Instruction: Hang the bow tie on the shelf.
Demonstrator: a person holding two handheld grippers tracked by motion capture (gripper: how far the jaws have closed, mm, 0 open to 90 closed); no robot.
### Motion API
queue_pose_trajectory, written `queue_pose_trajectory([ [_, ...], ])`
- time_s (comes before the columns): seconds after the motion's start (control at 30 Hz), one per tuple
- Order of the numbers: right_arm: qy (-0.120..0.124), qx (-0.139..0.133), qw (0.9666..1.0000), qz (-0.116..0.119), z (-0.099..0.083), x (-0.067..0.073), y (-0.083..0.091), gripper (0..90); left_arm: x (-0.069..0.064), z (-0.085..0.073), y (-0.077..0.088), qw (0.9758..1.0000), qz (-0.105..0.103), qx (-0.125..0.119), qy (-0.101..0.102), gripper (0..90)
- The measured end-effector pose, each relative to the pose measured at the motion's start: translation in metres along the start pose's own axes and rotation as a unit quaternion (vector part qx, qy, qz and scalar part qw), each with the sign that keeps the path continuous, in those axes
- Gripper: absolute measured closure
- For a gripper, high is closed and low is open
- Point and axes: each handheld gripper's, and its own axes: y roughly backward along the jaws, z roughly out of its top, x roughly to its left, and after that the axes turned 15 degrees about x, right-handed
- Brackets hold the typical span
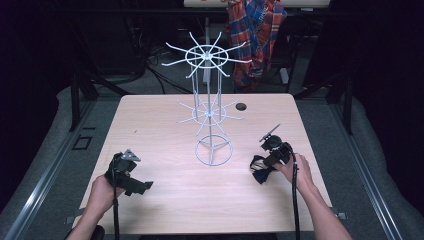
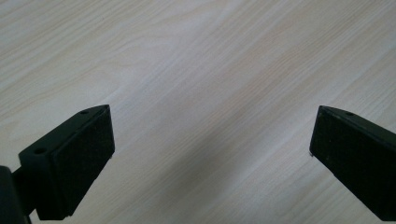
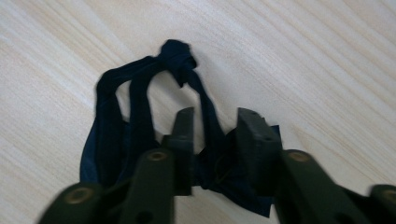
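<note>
A dark navy cloth piece (image 3: 116, 116), knotted at one end with looped straps, lies on the pale wooden table (image 1: 175, 210) at the right (image 1: 259, 175). My right gripper (image 3: 215, 114) points down over it (image 1: 263, 165). Its jaws stand narrow, one on each side of a strap and the bunched cloth, with bare table showing beside the strap at the tips. My left gripper (image 1: 141, 187) rests low at the table's front left. In its own view the left gripper (image 2: 215, 109) is wide open over bare wood.
A white wire rack (image 1: 210, 115) with two tiers of spoke hooks stands mid-table on a ring base (image 1: 214, 150), left of my right gripper. A small dark cable hole (image 1: 241, 106) sits behind it. A plaid garment (image 1: 257, 30) hangs beyond the table's far edge.
</note>
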Motion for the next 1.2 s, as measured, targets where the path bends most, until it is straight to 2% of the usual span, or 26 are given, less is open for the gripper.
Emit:
queue_pose_trajectory([
  [0.03, 0.000, 0.000, 1.0000, 0.000, 0.000, 0.000, 0.000, 72.2, 0.000, 0.000, 0.000, 1.0000, 0.000, 0.000, 0.000, 0.0],
  [0.07, -0.001, 0.003, 1.0000, -0.003, 0.000, -0.001, 0.002, 82.7, 0.000, 0.000, 0.000, 1.0000, 0.001, 0.002, 0.000, 0.0],
  [0.1, -0.001, 0.003, 1.0000, -0.003, 0.000, -0.001, 0.002, 82.7, 0.000, 0.000, 0.000, 1.0000, 0.001, 0.002, 0.000, 0.0],
  [0.13, -0.006, -0.008, 0.9999, 0.010, -0.001, -0.001, 0.001, 87.4, 0.000, 0.000, 0.000, 1.0000, 0.001, 0.001, 0.000, 0.0],
  [0.23, -0.003, -0.006, 1.0000, 0.003, -0.001, -0.001, 0.004, 88.1, 0.000, -0.001, 0.000, 1.0000, 0.001, 0.001, 0.000, 0.0],
  [0.27, -0.009, -0.025, 0.9996, 0.004, -0.003, 0.000, 0.009, 88.3, 0.000, -0.001, 0.000, 1.0000, 0.001, 0.002, 0.000, 0.0],
  [0.37, -0.004, -0.041, 0.9992, -0.001, -0.005, 0.000, 0.018, 88.4, 0.001, -0.001, 0.000, 1.0000, 0.001, 0.002, 0.000, 0.0],
  [0.4, -0.004, -0.065, 0.9979, -0.006, -0.009, 0.001, 0.027, 88.5, 0.001, -0.001, 0.000, 1.0000, 0.001, 0.002, 0.001, 0.0],
  [0.47, -0.001, -0.071, 0.9974, -0.008, -0.010, 0.001, 0.031, 88.6, 0.001, 0.000, 0.000, 1.0000, 0.001, 0.003, 0.000, 0.0],
  [0.53, -0.001, -0.101, 0.9947, -0.017, -0.016, 0.002, 0.043, 88.6, 0.000, -0.001, 0.000, 1.0000, 0.002, 0.003, 0.000, 0.0],
  [0.63, 0.000, -0.112, 0.9934, -0.024, -0.019, 0.003, 0.050, 88.7, 0.001, -0.001, 0.000, 1.0000, 0.002, 0.002, 0.000, 0.0],
  [0.67, 0.004, -0.128, 0.9912, -0.030, -0.021, 0.003, 0.056, 88.8, 0.001, -0.001, 0.000, 1.0000, 0.001, 0.002, 0.002, 0.0],
  [0.77, 0.002, -0.141, 0.9895, -0.033, -0.024, 0.005, 0.062, 88.8, 0.000, 0.000, 0.000, 1.0000, 0.002, 0.004, 0.001, 0.0],
  [0.8, 0.001, -0.155, 0.9875, -0.031, -0.026, 0.005, 0.068, 88.8, 0.000, 0.000, 0.000, 1.0000, 0.002, 0.004, 0.000, 0.0],
  [1.03, 0.000, -0.178, 0.9833, -0.035, -0.032, 0.005, 0.083, 88.8, 0.000, 0.000, -0.001, 1.0000, 0.001, 0.004, -0.001, 0.0],
  [1.1, 0.001, -0.191, 0.9809, -0.038, -0.033, 0.006, 0.088, 88.8, 0.000, 0.000, 0.000, 1.0000, 0.000, 0.004, -0.001, 0.0],
  [1.13, 0.002, -0.201, 0.9786, -0.044, -0.035, 0.007, 0.093, 88.8, 0.000, 0.000, 0.000, 1.0000, 0.003, 0.004, 0.000, 0.0],
  [1.17, 0.002, -0.201, 0.9786, -0.044, -0.035, 0.007, 0.093, 88.8, 0.000, 0.000, 0.000, 1.0000, 0.003, 0.004, 0.000, 0.0],
  [1.2, 0.003, -0.217, 0.9748, -0.052, -0.037, 0.007, 0.099, 88.9, 0.001, 0.000, -0.001, 1.0000, 0.002, 0.004, -0.001, 0.0],
])
